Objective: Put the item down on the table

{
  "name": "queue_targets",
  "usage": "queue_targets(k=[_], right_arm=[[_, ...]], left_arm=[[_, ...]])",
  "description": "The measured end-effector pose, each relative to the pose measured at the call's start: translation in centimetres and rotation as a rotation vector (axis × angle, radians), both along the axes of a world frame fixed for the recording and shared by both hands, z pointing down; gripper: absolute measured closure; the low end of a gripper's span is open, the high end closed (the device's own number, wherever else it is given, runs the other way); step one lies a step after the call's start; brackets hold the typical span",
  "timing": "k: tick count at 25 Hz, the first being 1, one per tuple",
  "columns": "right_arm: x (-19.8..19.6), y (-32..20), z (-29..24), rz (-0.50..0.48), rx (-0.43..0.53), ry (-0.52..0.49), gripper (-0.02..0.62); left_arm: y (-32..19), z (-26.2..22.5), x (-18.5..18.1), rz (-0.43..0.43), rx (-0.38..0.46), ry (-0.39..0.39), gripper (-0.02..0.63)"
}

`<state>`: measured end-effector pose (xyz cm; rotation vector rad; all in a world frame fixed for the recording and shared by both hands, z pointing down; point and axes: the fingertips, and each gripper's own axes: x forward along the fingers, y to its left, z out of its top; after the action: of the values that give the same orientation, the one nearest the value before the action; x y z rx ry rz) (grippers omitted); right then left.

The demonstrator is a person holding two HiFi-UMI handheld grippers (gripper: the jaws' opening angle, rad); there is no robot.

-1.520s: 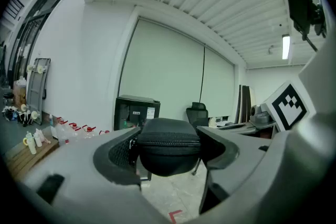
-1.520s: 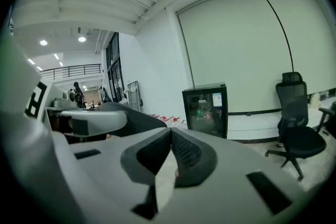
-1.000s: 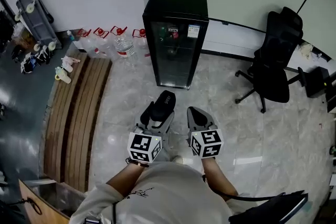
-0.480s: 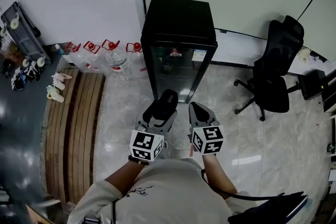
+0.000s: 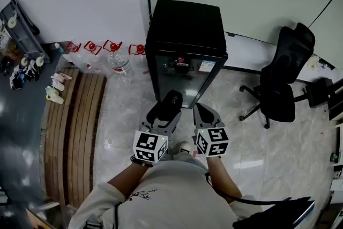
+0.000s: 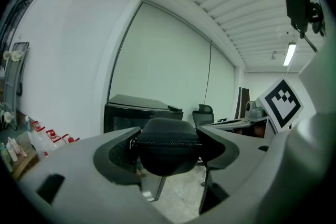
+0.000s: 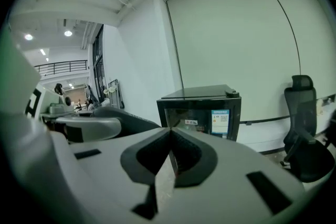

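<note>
fridge has slid nearer and toward mid-frame in the head view over the last second; the bearer seems to have stepped up to it, with both grippers keeping their place in front of the body.

- black zippered case (image 6: pixel 169 145): pinched between the jaws of the left gripper (image 5: pixel 165 110), carried in the air above the marble floor (image 5: pixel 123 115). zip seam runs level, jaws bear on its rounded ends.
- right gripper (image 7: pixel 169 157): jaws pressed together, nothing between them, held just beside the left one.
- no table shows in any view, so the drop spot cannot be placed yet.

risks, as judged:
- case is domed and smooth; pads hold it on curved ends, so a jolt or a slack squeeze could let it squirt out and fall to the hard floor.
- releasing before a surface is under it would mean a drop, not a set-down.
- two grippers ride close together; a swing could knock them.

around:
- black glass-door fridge (image 5: pixel 185 45) stands straight ahead, the nearest obstacle to walking on.
- black office chair (image 5: pixel 281 78) off to the right, well apart.
- slatted wooden bench (image 5: pixel 80 126) along the left; water bottles (image 5: pixel 119 61) with red handles by the wall beyond it.
</note>
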<state>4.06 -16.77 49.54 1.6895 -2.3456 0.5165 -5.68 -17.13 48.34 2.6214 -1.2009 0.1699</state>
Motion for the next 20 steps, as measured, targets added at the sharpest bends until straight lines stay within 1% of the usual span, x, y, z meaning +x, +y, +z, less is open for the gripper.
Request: queue_targets(k=[4,7,10,15,18,20], right_arm=[[0.4,-2.2,-0.7,-0.034,0.0,0.005,0.59],[0.5,-4.8,-2.4,-0.07,0.018,0.002,0.589],[0.8,-8.0,-4.5,-0.1,0.049,0.01,0.589],[1.3,-13.1,-6.7,-0.128,0.074,0.021,0.589],[1.6,-16.3,-7.1,-0.133,0.067,0.024,0.589],[1.5,-18.2,-6.8,-0.139,0.048,0.032,0.589]], left_arm=[[-2.2,-1.3,0.4,-0.034,0.003,0.018,0.27],[-5.0,-3.4,0.8,-0.047,0.031,0.026,0.27],[-8.2,-5.2,1.4,-0.049,0.052,0.018,0.27],[-13.4,-6.8,2.6,-0.06,0.064,0.005,0.27],[-16.5,-7.7,3.1,-0.068,0.07,-0.001,0.27],[-18.5,-7.9,3.5,-0.069,0.083,-0.022,0.27]])
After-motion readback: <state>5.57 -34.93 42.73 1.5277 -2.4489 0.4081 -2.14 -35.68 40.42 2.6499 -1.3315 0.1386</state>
